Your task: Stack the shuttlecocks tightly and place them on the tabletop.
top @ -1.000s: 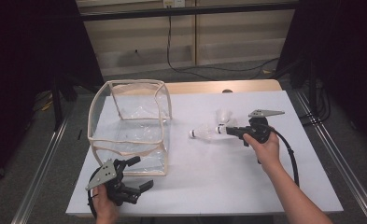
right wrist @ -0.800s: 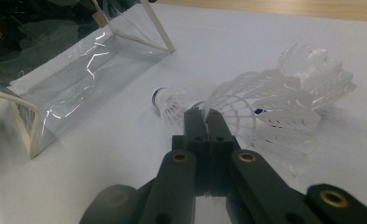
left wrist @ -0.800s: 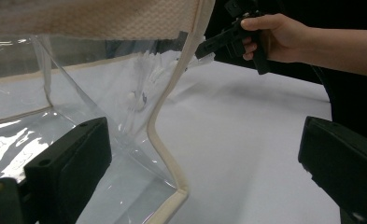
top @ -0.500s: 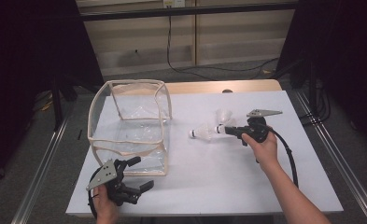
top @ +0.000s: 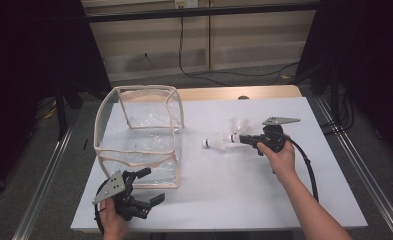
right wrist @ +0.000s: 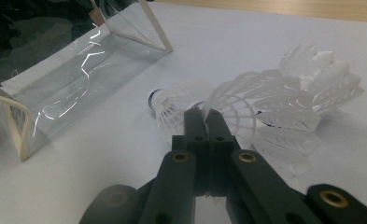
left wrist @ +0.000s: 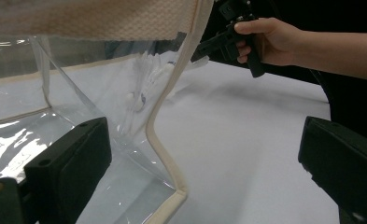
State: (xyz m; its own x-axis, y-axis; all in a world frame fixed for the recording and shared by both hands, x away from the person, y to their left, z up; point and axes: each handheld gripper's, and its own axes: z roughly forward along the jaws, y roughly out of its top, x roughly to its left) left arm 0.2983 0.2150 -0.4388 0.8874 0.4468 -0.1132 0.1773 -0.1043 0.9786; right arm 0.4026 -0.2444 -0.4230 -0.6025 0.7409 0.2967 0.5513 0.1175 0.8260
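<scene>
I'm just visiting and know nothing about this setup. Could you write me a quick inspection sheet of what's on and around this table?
Surface: white table, a wooden strip along its far edge.
Job's things: clear bag with beige trim, standing open at the left; white shuttlecocks lying right of it.
Clutter: nothing seen.
Grippers: left gripper open, near the bag's front corner; right gripper shut on a shuttlecock's feathers.
Cables: black cable trailing from the right gripper; another cable on the floor behind.
Surroundings: metal rails beside the table, dark curtains, pale wall panels.
</scene>
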